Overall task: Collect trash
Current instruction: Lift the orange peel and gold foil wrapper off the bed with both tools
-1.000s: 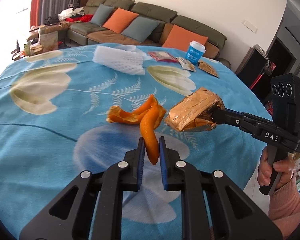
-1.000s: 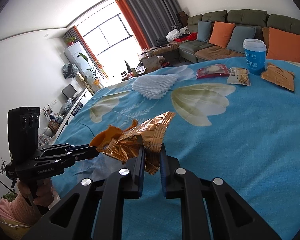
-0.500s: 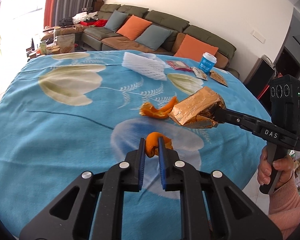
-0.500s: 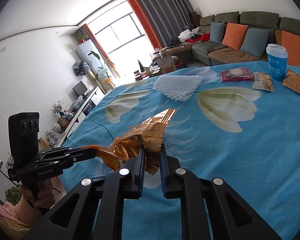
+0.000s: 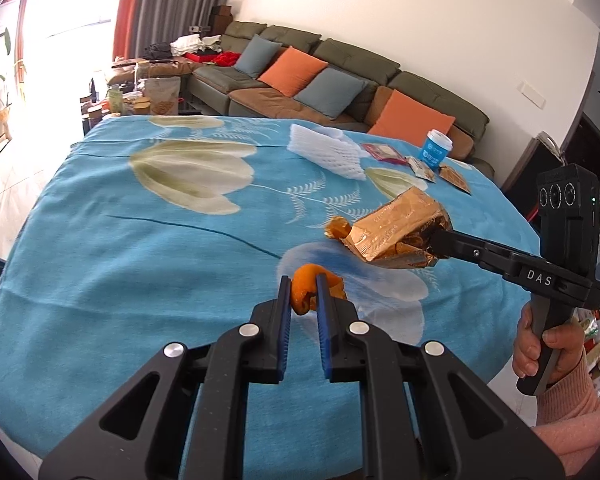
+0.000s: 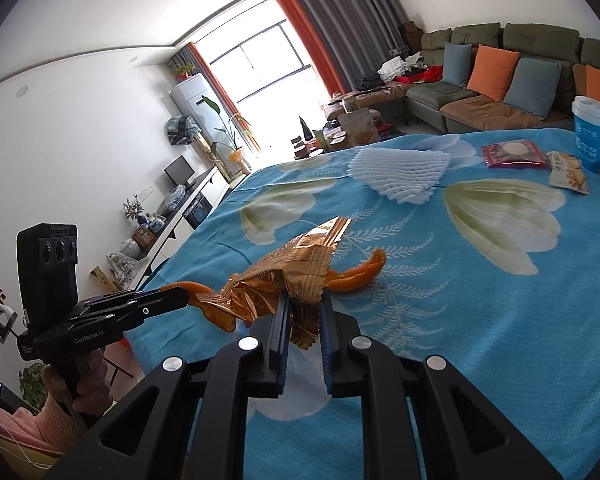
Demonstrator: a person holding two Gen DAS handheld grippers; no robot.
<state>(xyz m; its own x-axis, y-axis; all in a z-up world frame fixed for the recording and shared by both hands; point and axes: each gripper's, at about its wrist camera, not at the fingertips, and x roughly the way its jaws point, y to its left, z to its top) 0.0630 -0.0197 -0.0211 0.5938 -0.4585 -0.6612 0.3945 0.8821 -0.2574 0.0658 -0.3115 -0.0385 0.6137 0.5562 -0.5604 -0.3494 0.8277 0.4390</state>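
Above the blue flowered bench, the left gripper pinches orange peel and the right gripper pinches a gold wrapper.

In front of me a blue cloth printed with pale flowers covers the table. Behind it a dark green sofa runs along the white wall, with orange cushions and grey-blue cushions set turn by turn, and clothes heaped at its far end. To my left are a bright window, grey and orange curtains, a standing air conditioner, a leafy plant and a monitor.
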